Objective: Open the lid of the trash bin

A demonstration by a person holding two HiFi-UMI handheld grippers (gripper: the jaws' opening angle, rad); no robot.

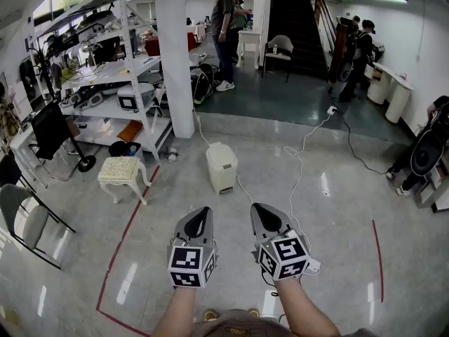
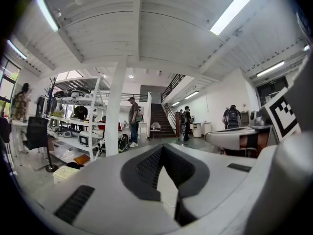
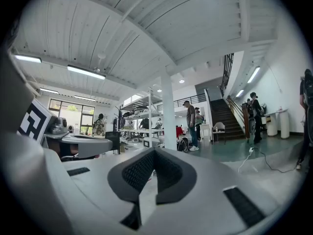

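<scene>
Hovering empty with jaws together, left gripper [image 1: 201, 211] and right gripper [image 1: 259, 209] face the closed trash bin [image 1: 222, 167] well ahead, presumably before approach.

floor [image 1: 337, 209]: glossy grey | pillar [image 1: 175, 55]: white | shelving [image 1: 112, 76]: cluttered | staircase [image 1: 291, 20]: dark

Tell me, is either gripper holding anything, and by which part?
Nothing is held: the left gripper and right gripper are shut and empty, short of the trash bin.
</scene>
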